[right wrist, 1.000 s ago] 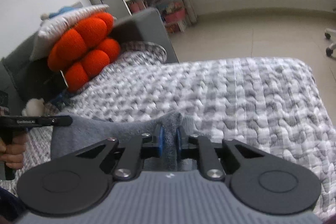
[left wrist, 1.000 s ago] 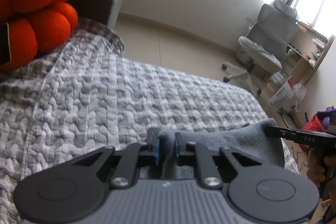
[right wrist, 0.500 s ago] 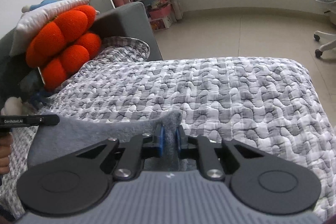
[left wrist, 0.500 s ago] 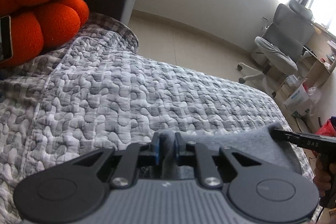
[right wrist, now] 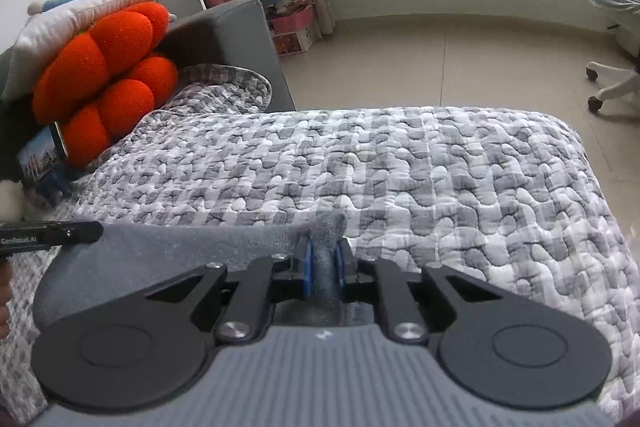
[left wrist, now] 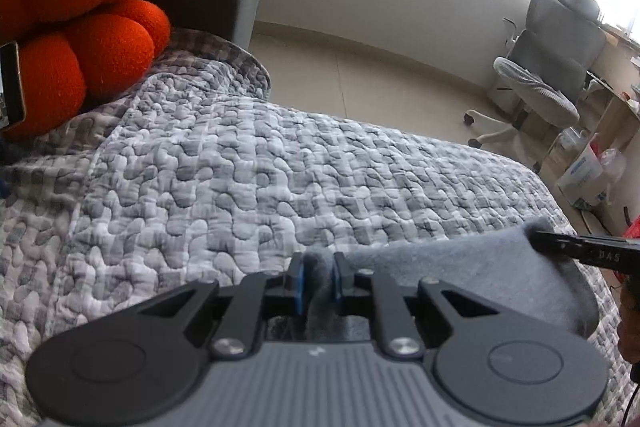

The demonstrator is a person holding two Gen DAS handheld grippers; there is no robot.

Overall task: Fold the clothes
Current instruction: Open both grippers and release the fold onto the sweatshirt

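Left gripper (left wrist: 318, 277) clamped on one corner of grey fleece garment (left wrist: 472, 279), blue pads pinching a bunched fold; right gripper (right wrist: 322, 267) likewise clamped on the opposite corner, cloth gathered upright between its pads. Garment stretched between the two grippers, hanging low over near edge of grey-and-white quilted bedspread (right wrist: 400, 167). Further out: orange knot cushion (right wrist: 108, 75) at head end against grey headboard (right wrist: 232, 35), office chair (left wrist: 552, 67) on the tiled floor beyond.

garment (right wrist: 168, 247): fuzzy grey fleece | quilt (right wrist: 440, 179): puckered cotton | cushion (right wrist: 108, 67): nubbly orange plush
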